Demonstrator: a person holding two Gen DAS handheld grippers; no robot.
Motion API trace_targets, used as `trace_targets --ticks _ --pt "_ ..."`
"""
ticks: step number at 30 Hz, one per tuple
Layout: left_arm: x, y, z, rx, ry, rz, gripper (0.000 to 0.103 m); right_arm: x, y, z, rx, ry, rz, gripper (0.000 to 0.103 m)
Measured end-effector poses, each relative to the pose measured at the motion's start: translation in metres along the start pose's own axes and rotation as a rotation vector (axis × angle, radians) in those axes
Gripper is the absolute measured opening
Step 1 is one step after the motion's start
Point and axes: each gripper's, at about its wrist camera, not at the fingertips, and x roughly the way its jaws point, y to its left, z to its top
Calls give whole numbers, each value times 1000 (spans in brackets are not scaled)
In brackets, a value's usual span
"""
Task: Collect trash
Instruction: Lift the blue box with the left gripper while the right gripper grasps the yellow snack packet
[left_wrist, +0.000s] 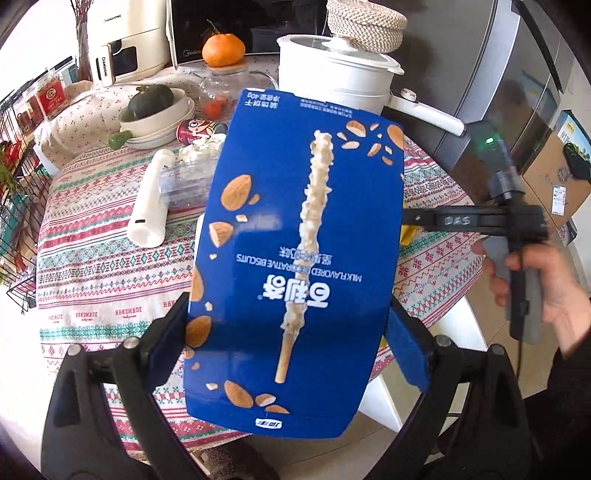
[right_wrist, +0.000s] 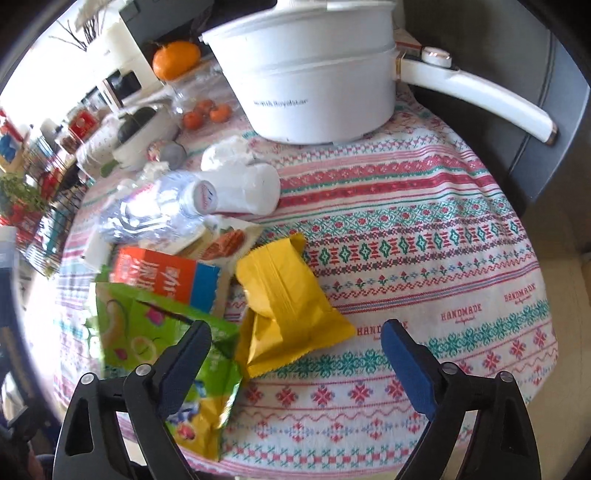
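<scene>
Left tongs (left_wrist: 288, 339) clamped on blue biscuit box (left_wrist: 295, 258), right tongs (right_wrist: 295, 350) apart above yellow wrapper (right_wrist: 288, 295), perhaps touching green packet (right_wrist: 147, 332)

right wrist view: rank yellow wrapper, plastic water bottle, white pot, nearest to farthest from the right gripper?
From the right gripper:
1. yellow wrapper, just ahead, between the open fingers' line, slightly left.
2. plastic water bottle, lying on its side, farther back left.
3. white pot, at the table's far edge.

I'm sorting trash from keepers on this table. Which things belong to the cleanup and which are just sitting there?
Trash:
blue biscuit box, in the left claw
yellow wrapper
green snack bag
orange carton
empty water bottle

Just sitting:
white pot
orange
bowl
</scene>
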Motion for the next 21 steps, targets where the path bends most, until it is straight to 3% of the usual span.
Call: trace_targets --ticks 3,6,8,9,21 --pt "1 6 3 -7 6 -1 96 22 -2 1 -8 68 -44 84" --pt "3 5 3 -16 15 1 96 43 -11 -1 33 123 -21 59" --pt "4 5 3 -19 16 4 96 41 -13 -2 40 99 -10 49" --pt "4 4 3 -21 15 6 96 40 -14 -2 41 98 6 34" --pt "-2 0 -3 -11 -5 -10 96 -18 -34 -23 14 12 -14 29"
